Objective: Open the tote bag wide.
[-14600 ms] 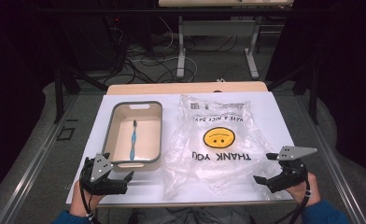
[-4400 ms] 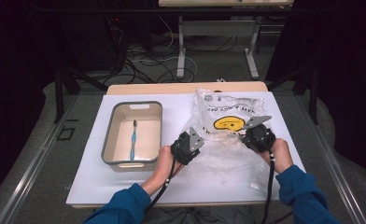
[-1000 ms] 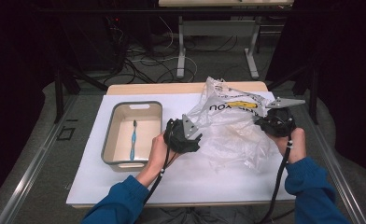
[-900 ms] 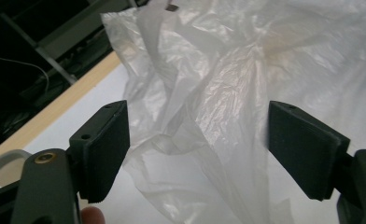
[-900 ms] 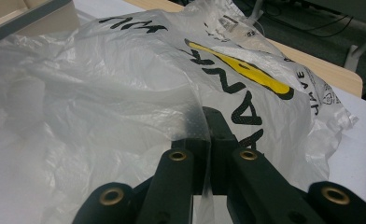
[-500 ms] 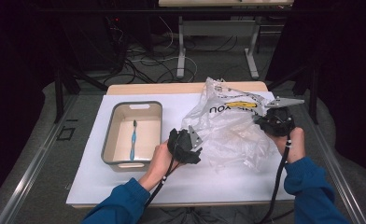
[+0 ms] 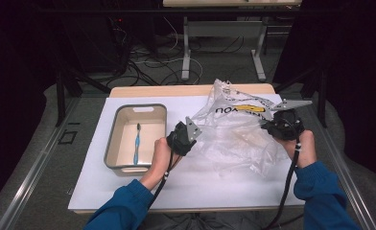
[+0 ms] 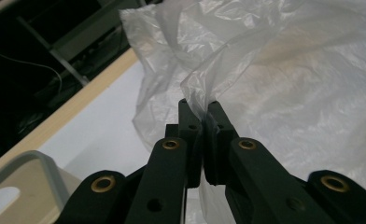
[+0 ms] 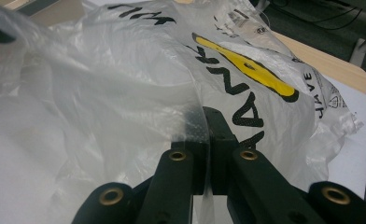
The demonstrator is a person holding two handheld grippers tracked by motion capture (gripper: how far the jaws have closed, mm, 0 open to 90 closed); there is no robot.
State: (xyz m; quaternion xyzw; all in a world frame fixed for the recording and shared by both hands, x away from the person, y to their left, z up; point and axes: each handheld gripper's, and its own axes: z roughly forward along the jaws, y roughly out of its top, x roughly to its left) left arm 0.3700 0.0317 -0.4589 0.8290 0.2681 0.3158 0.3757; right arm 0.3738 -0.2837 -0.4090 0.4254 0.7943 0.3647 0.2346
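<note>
The left gripper (image 7: 192, 130) has its jaws closed on a thin fold of the plastic bag (image 7: 239, 132), and the right gripper (image 7: 267, 125) is clamped in the same way on the opposite edge of the film. The bag hangs between them, lifted over the right half of the white mat (image 7: 128, 187), with its lower part resting on the mat. The toothbrush (image 7: 136, 143) lies apart in the grey tray (image 7: 113, 143). The risk is probably in the pulling: if the hands move apart too strongly, the thin film may stretch, tear, or slip out from one pair of jaws, and then the mouth of the bag would collapse.
</note>
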